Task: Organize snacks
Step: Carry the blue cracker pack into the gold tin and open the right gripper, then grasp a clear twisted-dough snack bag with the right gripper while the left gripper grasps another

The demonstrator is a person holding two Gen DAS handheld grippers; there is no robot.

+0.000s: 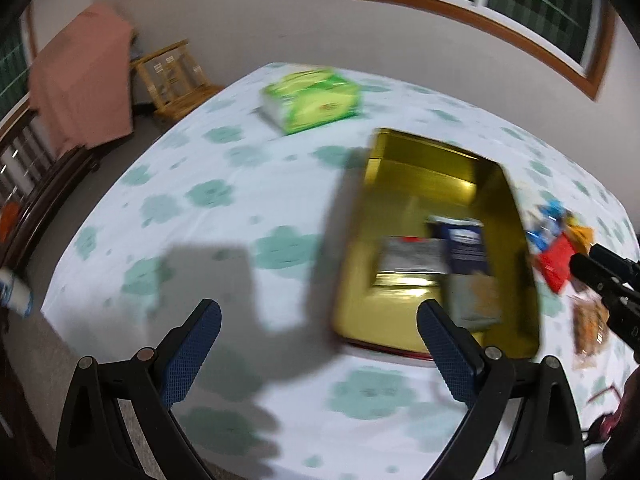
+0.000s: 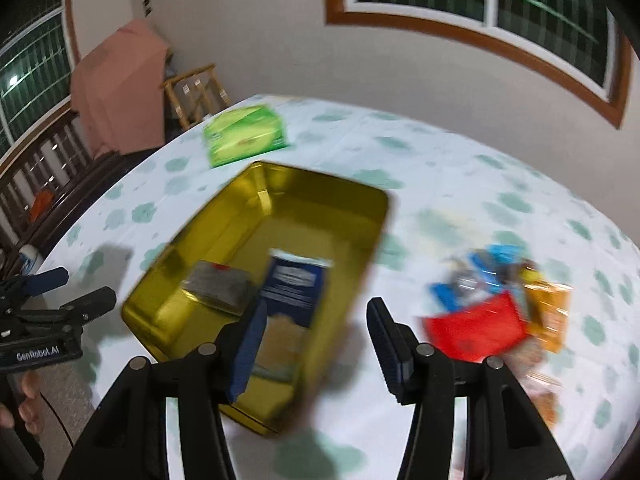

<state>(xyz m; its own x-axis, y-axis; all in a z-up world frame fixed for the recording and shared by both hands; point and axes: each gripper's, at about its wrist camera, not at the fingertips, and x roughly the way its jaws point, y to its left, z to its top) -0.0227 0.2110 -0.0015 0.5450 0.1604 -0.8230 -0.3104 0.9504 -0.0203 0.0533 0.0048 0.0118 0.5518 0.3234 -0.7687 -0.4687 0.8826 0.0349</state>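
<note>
Sitting at the middle of the table (image 2: 460, 168) is the gold tin (image 2: 192, 308), lid off, long side running away toward twelve o'clock. Inside it, near the six o'clock end, three packets: a silver packet (image 2: 222, 284) on the nine o'clock side, a dark blue packet (image 2: 294, 286) beside it, and a tan packet (image 2: 282, 338) just below that one. Motion blur smears all of them, so the print cannot be read.

Out at three o'clock from the tin lies the loose pile of snacks (image 2: 500, 308): a red packet (image 2: 476, 330) in front, blue wrappers behind it, an orange packet (image 2: 550, 316) on the far side, and more at five o'clock, too blurred to name.

Over the tin's near edge hangs the right gripper (image 2: 316, 340), fingers parted about halfway with nothing between the pads; one finger sits over the tin, the other over bare cloth. The left gripper (image 1: 318, 344) hovers at the tin's eight o'clock corner, spread wide, also empty; from the right wrist view it shows at nine o'clock, with a person's fingers wrapped around its handle.

Farther off at eleven o'clock rests a green tissue pack (image 2: 246, 134) on the white cloth with green flower prints. Beyond the table, a wooden rack (image 2: 196, 92) and a pink cloth (image 2: 120, 84) draped over furniture stand below a window (image 2: 480, 4).
</note>
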